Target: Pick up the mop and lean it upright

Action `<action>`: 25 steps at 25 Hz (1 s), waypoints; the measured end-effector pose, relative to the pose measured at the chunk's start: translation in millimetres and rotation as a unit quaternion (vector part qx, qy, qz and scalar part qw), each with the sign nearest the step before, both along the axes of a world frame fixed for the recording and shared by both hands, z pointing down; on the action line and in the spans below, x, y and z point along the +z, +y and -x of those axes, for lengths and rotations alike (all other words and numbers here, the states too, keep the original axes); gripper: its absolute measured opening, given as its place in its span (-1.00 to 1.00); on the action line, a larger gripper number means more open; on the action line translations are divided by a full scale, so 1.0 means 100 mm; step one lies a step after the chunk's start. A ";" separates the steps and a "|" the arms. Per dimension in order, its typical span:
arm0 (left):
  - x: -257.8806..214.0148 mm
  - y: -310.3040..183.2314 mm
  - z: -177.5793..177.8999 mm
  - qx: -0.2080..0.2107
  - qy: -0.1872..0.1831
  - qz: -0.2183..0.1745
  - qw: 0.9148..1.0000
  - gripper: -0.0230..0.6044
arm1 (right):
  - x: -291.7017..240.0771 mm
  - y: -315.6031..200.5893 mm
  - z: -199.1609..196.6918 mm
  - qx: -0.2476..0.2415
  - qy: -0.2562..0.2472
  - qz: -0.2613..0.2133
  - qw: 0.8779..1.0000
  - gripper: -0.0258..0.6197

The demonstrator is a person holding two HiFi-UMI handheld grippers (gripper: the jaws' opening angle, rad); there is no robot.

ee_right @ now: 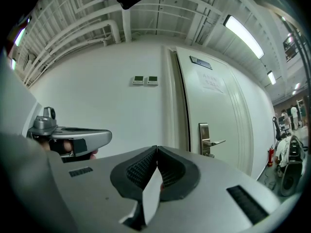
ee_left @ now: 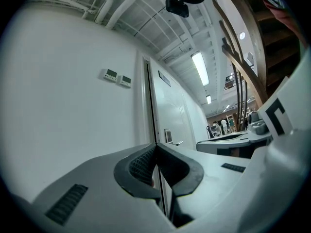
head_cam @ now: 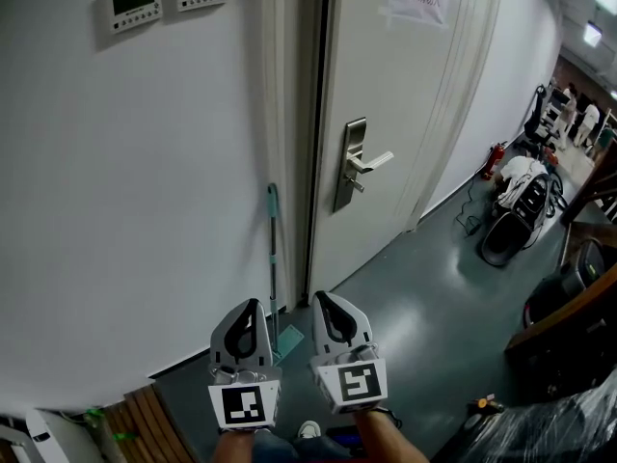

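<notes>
The mop (head_cam: 273,249) stands upright against the white wall just left of the door frame, its teal handle up and its flat head (head_cam: 287,340) on the grey floor. My left gripper (head_cam: 253,305) and right gripper (head_cam: 323,299) are side by side in front of it, both short of the mop and holding nothing. In the left gripper view the jaws of the left gripper (ee_left: 155,145) meet at the tips with nothing between them. The right gripper (ee_right: 156,148) is shut and empty in the same way.
A white door (head_cam: 386,85) with a silver lever handle (head_cam: 359,167) is right of the mop. Two wall panels (head_cam: 135,0) hang above. A red fire extinguisher (head_cam: 495,159), cables and dark equipment (head_cam: 511,225) lie down the corridor. Wooden slats (head_cam: 145,421) are at lower left.
</notes>
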State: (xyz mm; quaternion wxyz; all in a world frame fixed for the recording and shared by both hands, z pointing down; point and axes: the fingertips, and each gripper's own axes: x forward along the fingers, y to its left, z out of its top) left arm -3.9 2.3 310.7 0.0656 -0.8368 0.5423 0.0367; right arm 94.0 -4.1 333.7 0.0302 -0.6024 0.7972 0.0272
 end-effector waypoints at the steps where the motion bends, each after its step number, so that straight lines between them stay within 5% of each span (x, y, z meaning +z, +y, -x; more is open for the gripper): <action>1: 0.01 -0.04 -0.01 0.000 0.001 0.002 1.000 -0.89 | 0.02 -0.04 -0.01 0.000 0.000 0.004 1.000 -0.86; 25: 0.00 -1.36 0.54 0.051 0.007 0.003 0.999 -0.89 | 0.01 -1.27 0.57 0.052 0.007 0.009 0.999 -0.87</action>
